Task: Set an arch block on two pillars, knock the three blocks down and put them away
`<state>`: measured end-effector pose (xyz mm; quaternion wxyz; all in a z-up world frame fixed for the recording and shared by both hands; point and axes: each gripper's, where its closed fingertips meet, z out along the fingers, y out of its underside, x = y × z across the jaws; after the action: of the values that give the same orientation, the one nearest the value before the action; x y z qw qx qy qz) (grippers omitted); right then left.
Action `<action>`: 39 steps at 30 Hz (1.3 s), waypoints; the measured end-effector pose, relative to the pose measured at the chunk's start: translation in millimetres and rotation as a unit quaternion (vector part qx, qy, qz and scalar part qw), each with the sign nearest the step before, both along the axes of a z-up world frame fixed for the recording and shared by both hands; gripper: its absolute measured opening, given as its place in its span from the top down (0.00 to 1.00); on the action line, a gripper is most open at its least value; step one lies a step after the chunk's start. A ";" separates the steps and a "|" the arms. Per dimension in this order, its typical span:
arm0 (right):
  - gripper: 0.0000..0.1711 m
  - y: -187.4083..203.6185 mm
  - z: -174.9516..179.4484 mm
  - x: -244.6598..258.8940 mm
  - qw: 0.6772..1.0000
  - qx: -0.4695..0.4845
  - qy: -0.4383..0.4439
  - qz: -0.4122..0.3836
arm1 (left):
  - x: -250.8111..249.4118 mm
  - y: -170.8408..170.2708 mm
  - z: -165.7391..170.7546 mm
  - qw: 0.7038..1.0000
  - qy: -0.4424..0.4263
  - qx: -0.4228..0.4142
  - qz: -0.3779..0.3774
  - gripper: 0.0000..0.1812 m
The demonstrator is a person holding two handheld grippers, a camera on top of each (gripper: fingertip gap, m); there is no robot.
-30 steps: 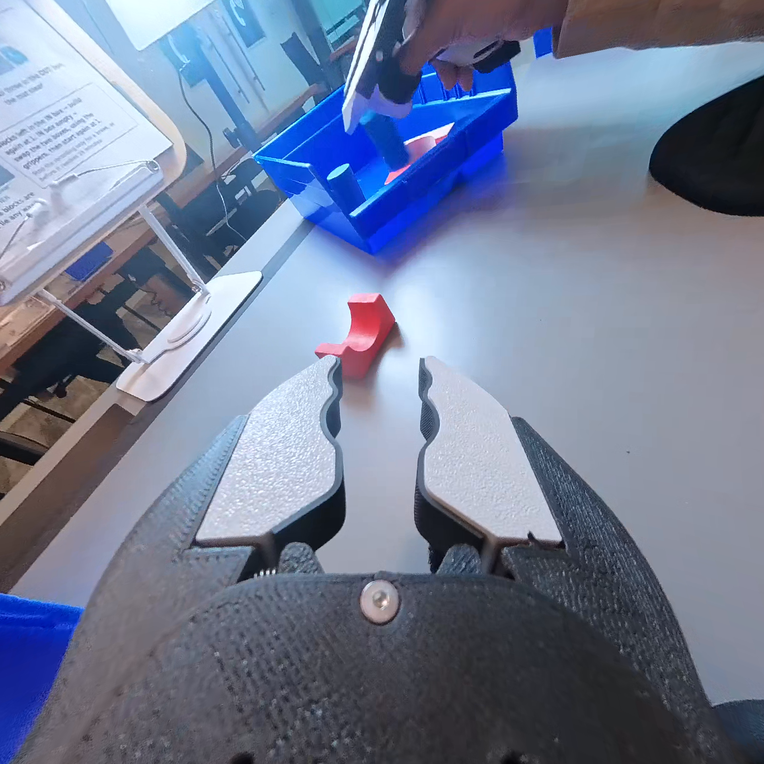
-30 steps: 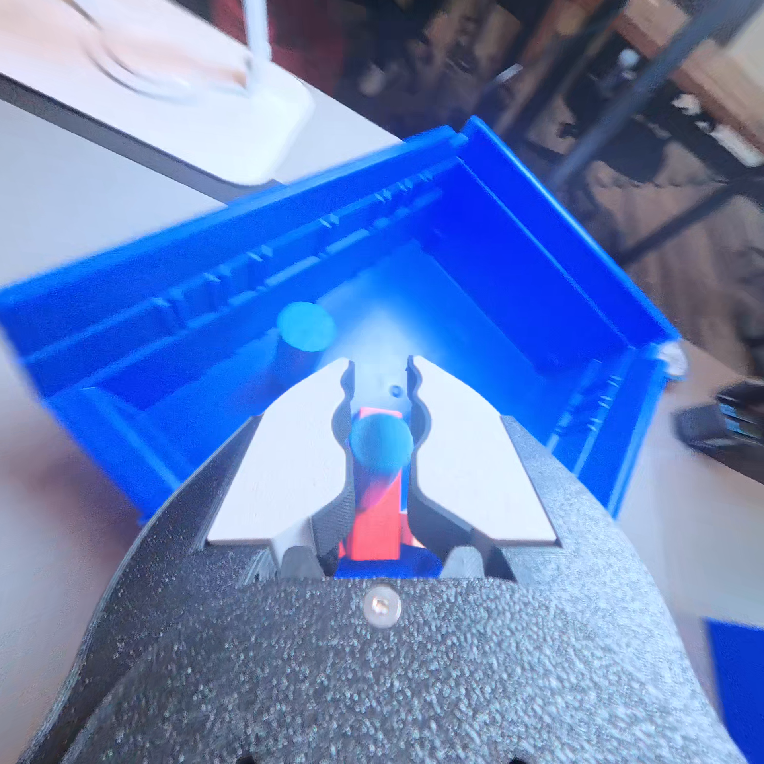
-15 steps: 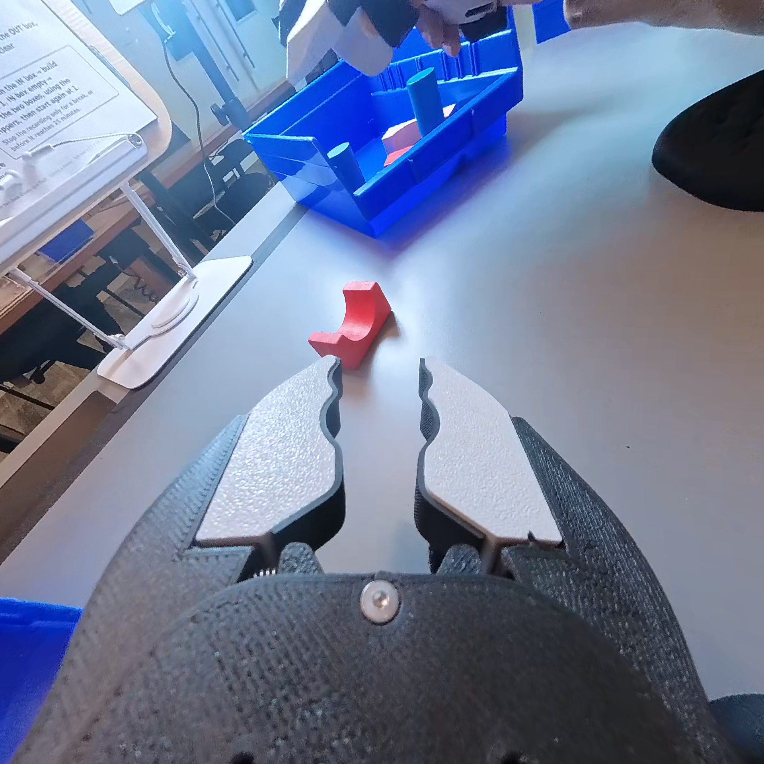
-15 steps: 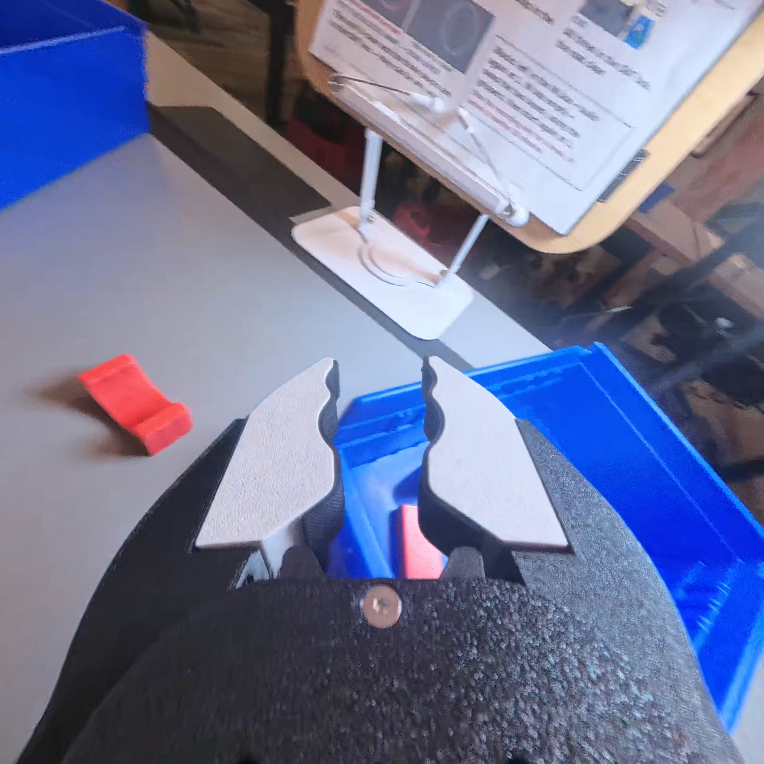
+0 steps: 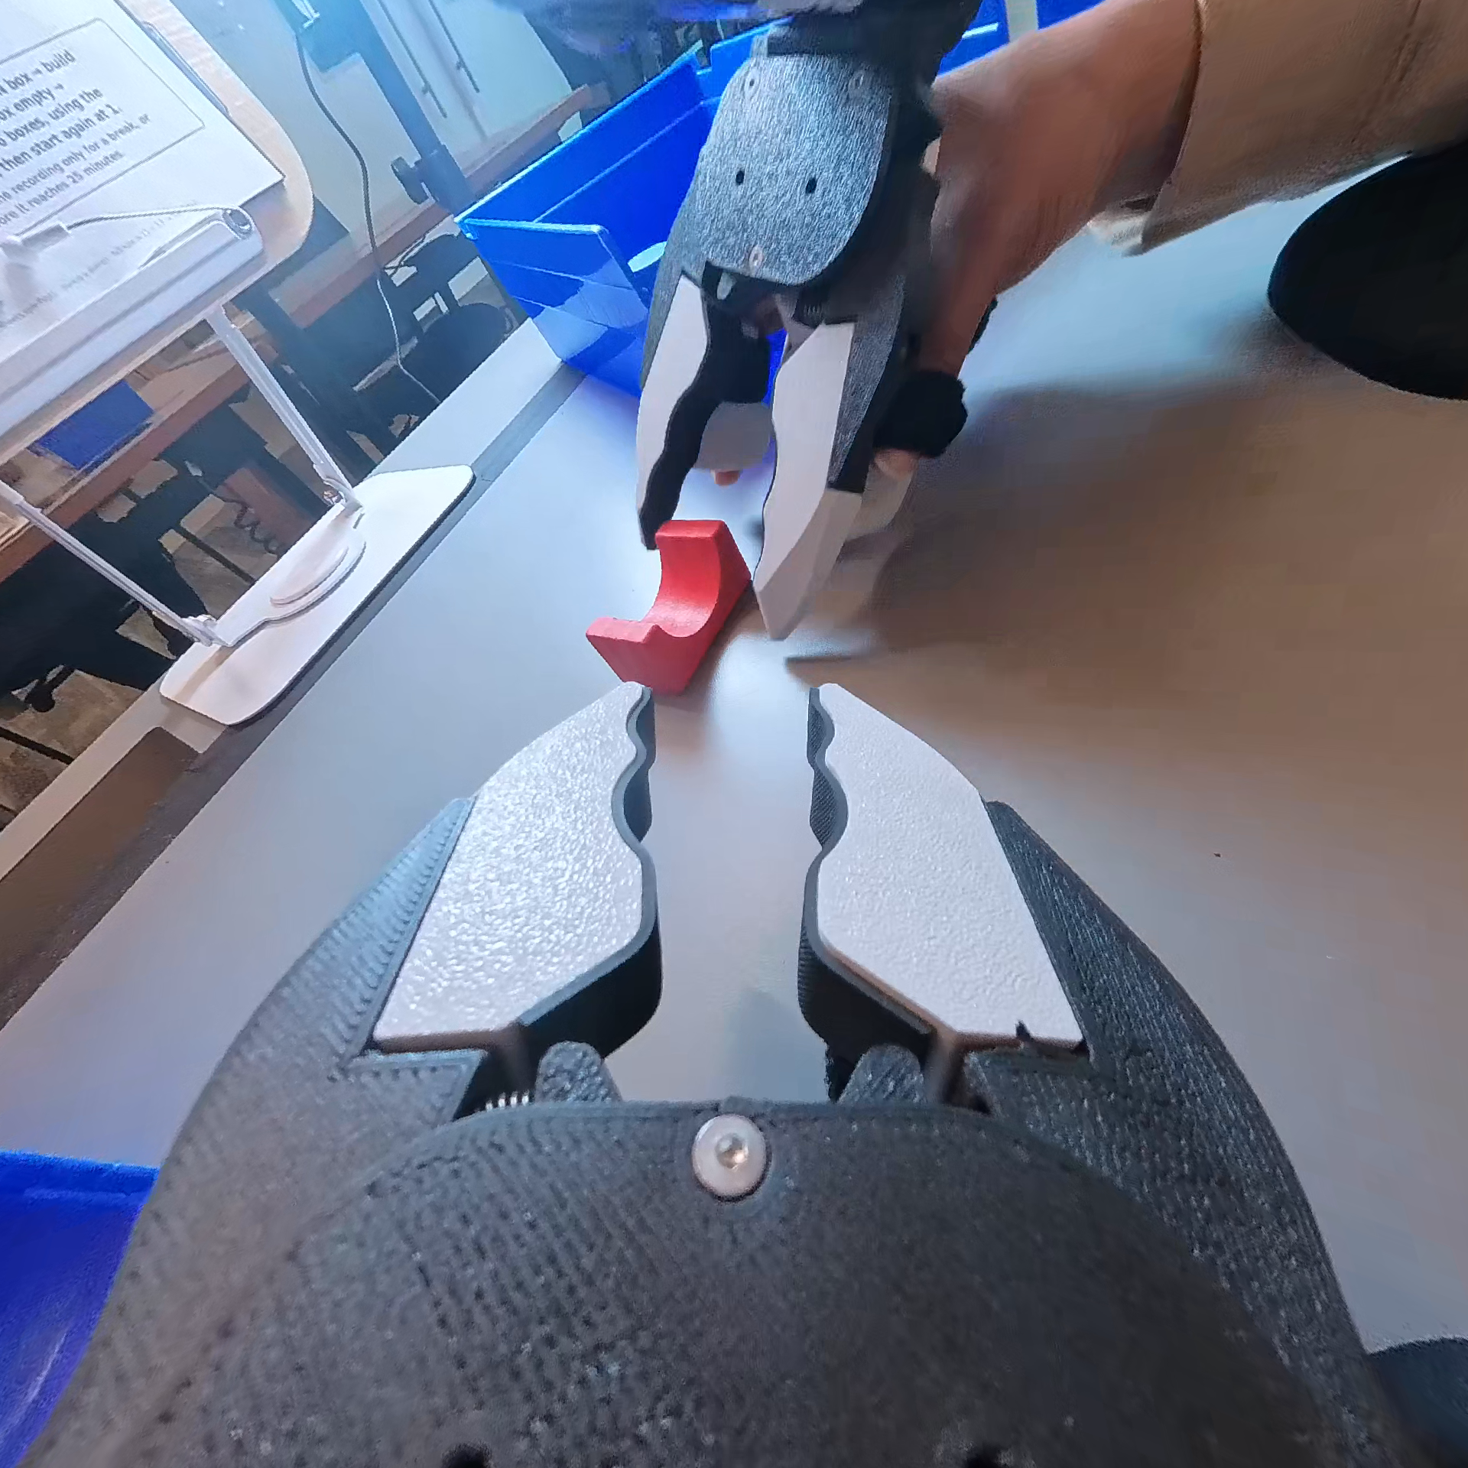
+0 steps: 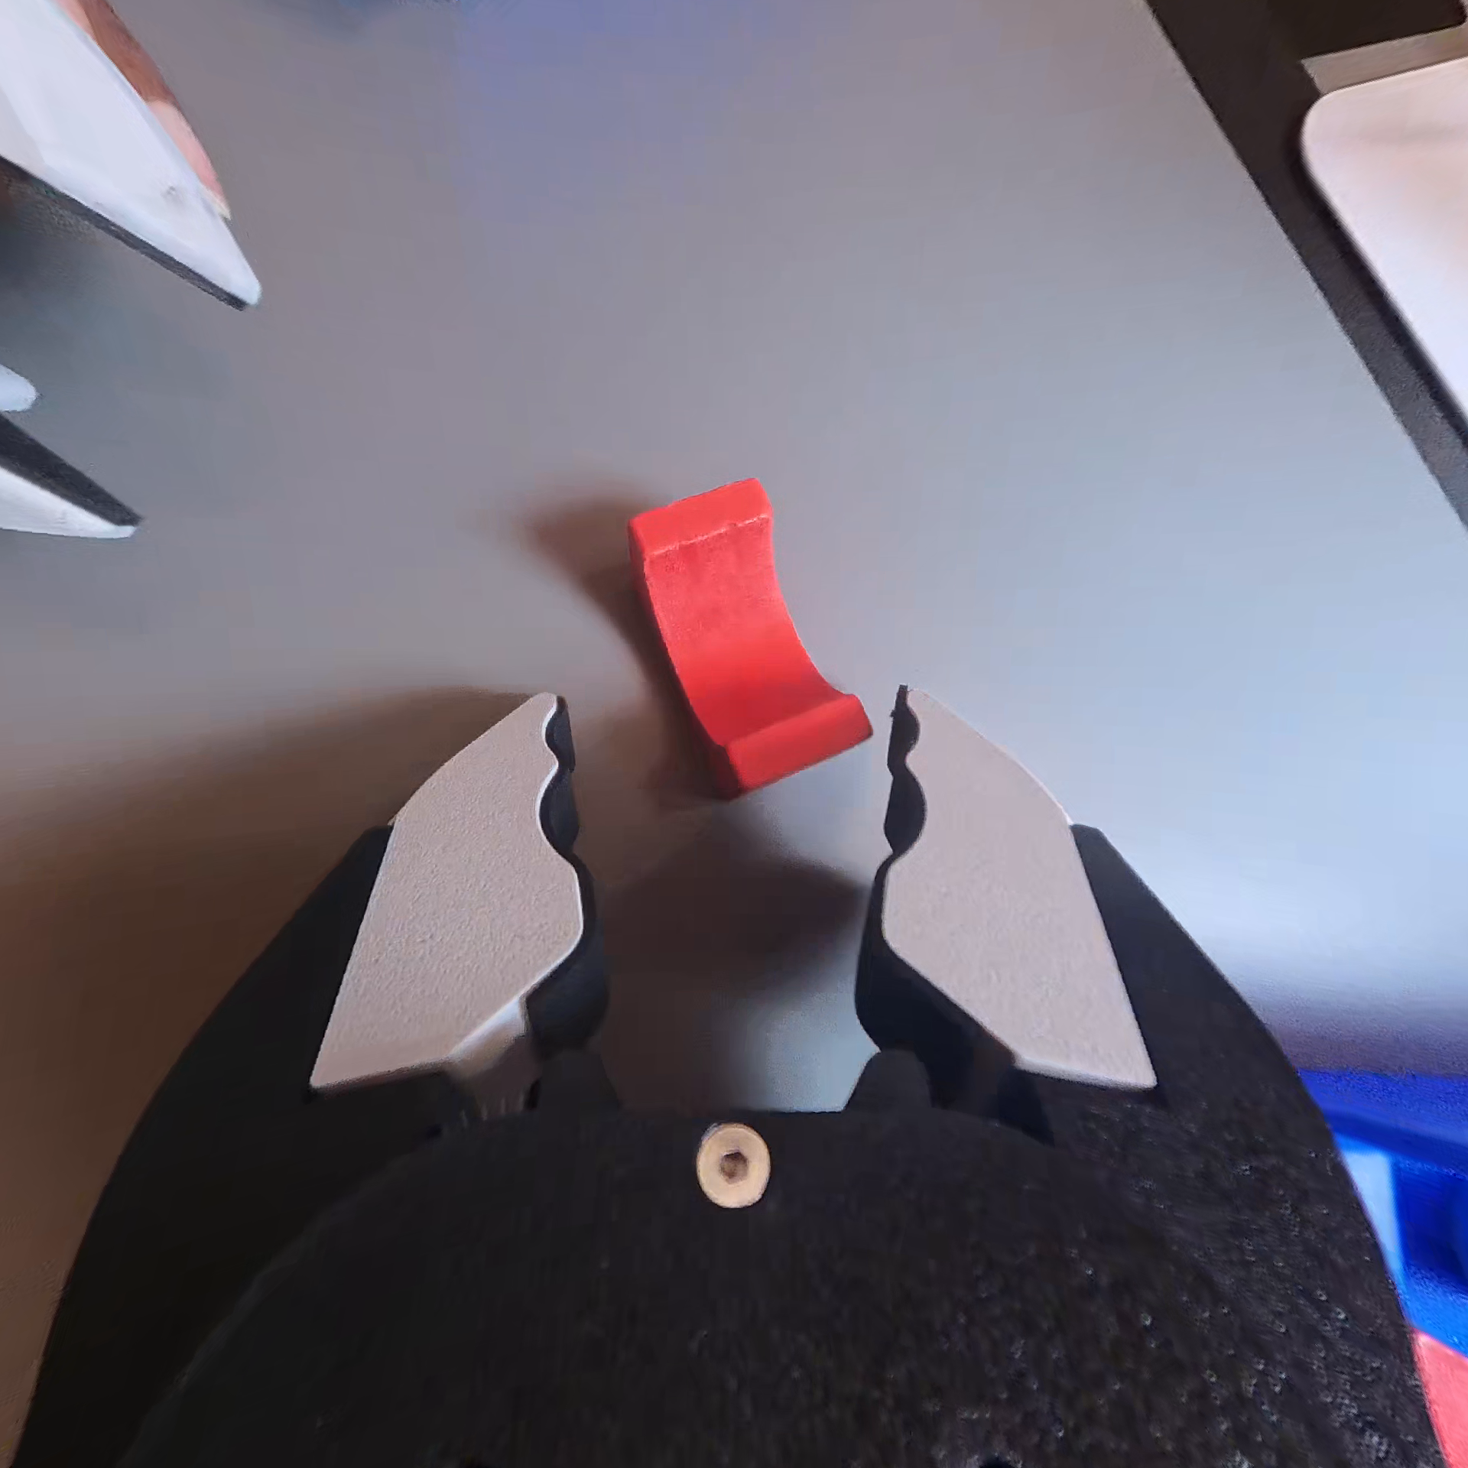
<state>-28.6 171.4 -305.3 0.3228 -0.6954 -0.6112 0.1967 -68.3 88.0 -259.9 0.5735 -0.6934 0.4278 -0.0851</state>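
Note:
A red arch block lies on its side on the grey table. It also shows in the right wrist view. My right gripper is open and hangs just above the arch, its fingertips either side of the near end. In the left wrist view the right gripper comes down over the arch from behind. My left gripper is open and empty, low over the table just short of the arch. Its fingertips show at the left edge of the right wrist view.
A blue bin stands behind the right gripper at the table's far edge. A white document stand with a printed sheet sits at the left edge. Another blue bin corner is at the bottom left. A dark object lies far right.
The right gripper let go of the blue pillar in the bin, swung out, opened wider and came down over the red arch. The left gripper barely moved.

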 end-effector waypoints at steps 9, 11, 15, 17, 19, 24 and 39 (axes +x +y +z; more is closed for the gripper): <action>0.79 -19.0 -4.1 -7.9 0.998 -0.015 -0.004 0.065 | -0.9 1.1 -1.2 1.000 -0.006 -0.007 0.001 0.80; 0.79 -23.5 1.8 -5.5 0.997 0.014 -0.006 0.075 | -1.2 1.1 -1.1 1.000 -0.005 -0.006 0.001 0.80; 0.79 -17.3 53.6 -1.0 0.994 0.060 0.069 0.051 | -2.3 1.5 0.3 1.000 -0.007 -0.005 0.003 0.80; 0.79 2.1 92.2 12.7 0.989 0.094 0.116 0.002 | -2.2 1.3 -0.2 1.000 -0.007 -0.005 0.002 0.80; 0.79 28.2 124.0 36.5 0.981 0.108 0.149 -0.062 | -1.3 0.5 -1.0 1.000 -0.002 -0.004 -0.001 0.80; 0.79 98.2 123.1 112.1 0.964 0.090 0.113 -0.224 | 1.9 -2.2 -3.0 1.000 0.016 0.007 -0.009 0.80; 0.81 146.7 144.1 172.0 0.904 0.116 0.200 -0.360 | 2.3 -2.9 -4.1 1.000 0.018 0.006 -0.011 0.81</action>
<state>143.4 318.1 -161.2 0.5652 -0.7720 -0.2602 0.1301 -66.0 85.1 -264.0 0.5689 -0.6865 0.4463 -0.0769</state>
